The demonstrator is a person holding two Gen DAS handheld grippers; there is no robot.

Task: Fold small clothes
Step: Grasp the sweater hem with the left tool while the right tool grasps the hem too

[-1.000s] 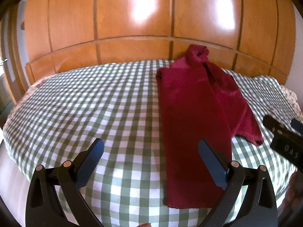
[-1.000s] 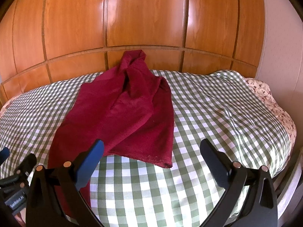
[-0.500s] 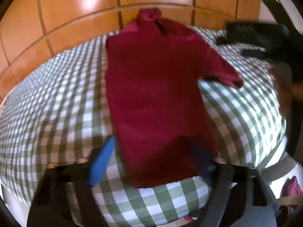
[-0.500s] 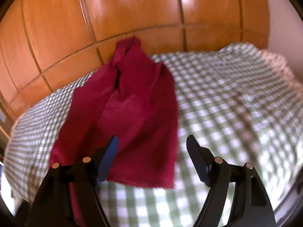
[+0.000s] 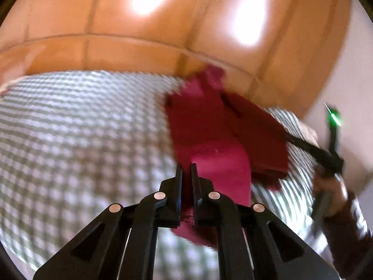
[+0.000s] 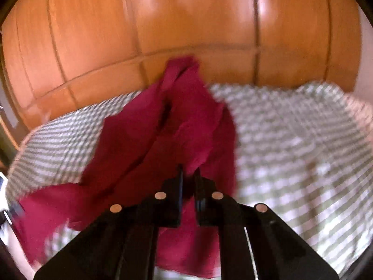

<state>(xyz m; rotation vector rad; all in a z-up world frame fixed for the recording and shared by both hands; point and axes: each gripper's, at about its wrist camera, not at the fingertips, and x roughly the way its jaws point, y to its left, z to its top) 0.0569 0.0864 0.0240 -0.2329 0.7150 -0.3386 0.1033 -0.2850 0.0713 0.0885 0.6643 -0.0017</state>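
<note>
Left gripper (image 5: 186, 170) jaws are being pressed together on the near hem of the red garment (image 5: 216, 128); right gripper (image 6: 189, 175) is likewise being clamped on its other near edge. Garment is being held lifted at the front, far end lying on the green checked bedspread (image 6: 291, 135) against the wooden headboard (image 6: 186, 18)

Left gripper (image 5: 185, 170) — jaws wide apart a second ago, now pinched on the near hem of the red garment (image 5: 223, 135). Right gripper (image 6: 189, 175) — likewise drawn together on the cloth's right edge. Hem, formerly flat on the checked bedspread (image 5: 81, 128), now lifted and doubled back.
</note>
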